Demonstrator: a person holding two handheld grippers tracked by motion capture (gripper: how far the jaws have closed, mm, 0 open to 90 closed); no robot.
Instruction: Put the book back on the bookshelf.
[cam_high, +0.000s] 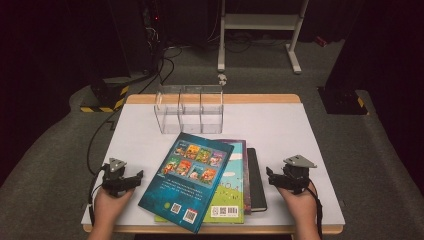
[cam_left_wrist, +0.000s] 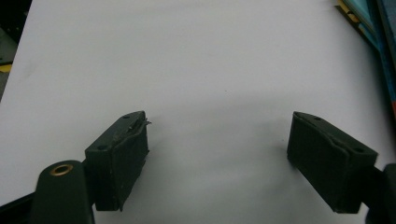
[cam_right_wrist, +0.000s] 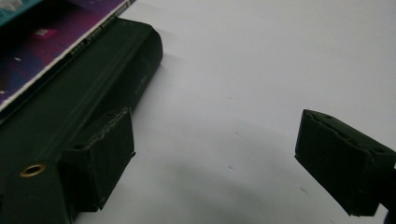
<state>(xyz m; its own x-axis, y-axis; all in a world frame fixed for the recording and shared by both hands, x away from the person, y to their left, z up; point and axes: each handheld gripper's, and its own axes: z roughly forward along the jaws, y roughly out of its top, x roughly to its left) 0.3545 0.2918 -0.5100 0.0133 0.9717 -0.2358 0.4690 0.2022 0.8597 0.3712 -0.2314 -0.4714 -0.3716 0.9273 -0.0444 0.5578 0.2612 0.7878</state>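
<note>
Left gripper, fingers spread wide with nothing between them, over bare white table; in the left gripper view a sliver of the book stack is cut off at the upper right corner, too little to read. Right gripper, fingers likewise spread wide and empty; in the right gripper view its left finger stands just beside the long edge of the black notebook, and whether it touches cannot be told, while the other finger stands over bare table. The notebook lies lowest in the stack, with a narrow strip showing in the high view; the covers above hide the rest. On it lies a purple-edged book, largely covered in turn by the teal book, which lies on top, turned at an angle, its near corner reaching toward the table's front edge. The stack lies between the two grippers, the left one just beside the teal book's left edge. Behind the stack, toward the far edge, stands a clear divided box; its walls are hard to trace against the white top. Beyond the table, a white frame and floor cables fade into darkness.
</note>
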